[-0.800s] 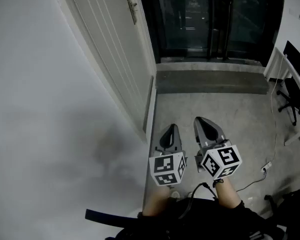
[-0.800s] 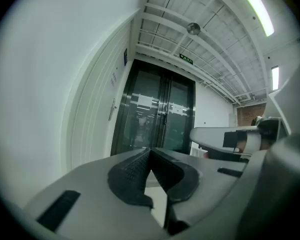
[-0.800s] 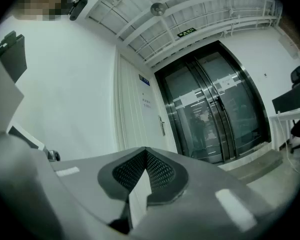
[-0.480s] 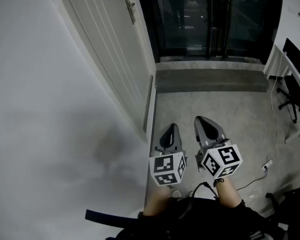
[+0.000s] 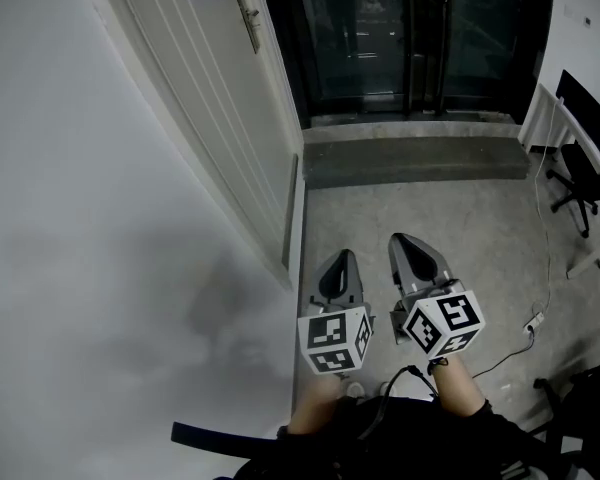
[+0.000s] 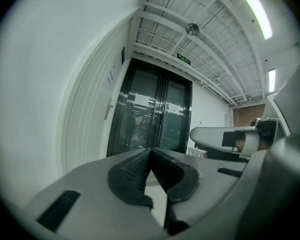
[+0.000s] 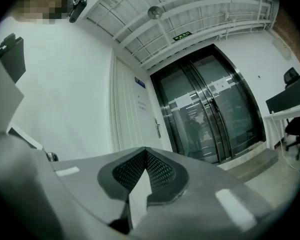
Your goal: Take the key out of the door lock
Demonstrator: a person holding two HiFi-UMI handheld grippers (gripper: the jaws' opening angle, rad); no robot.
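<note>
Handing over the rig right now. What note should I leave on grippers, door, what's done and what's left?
Left gripper: jaws together, empty, held low.
Right gripper: the same, beside it.
White door is ahead on the left, its handle far from both grippers. The key cannot be made out from here.
Done: nothing.
Left: approach the door, find the key, grip it, pull it out.
</note>
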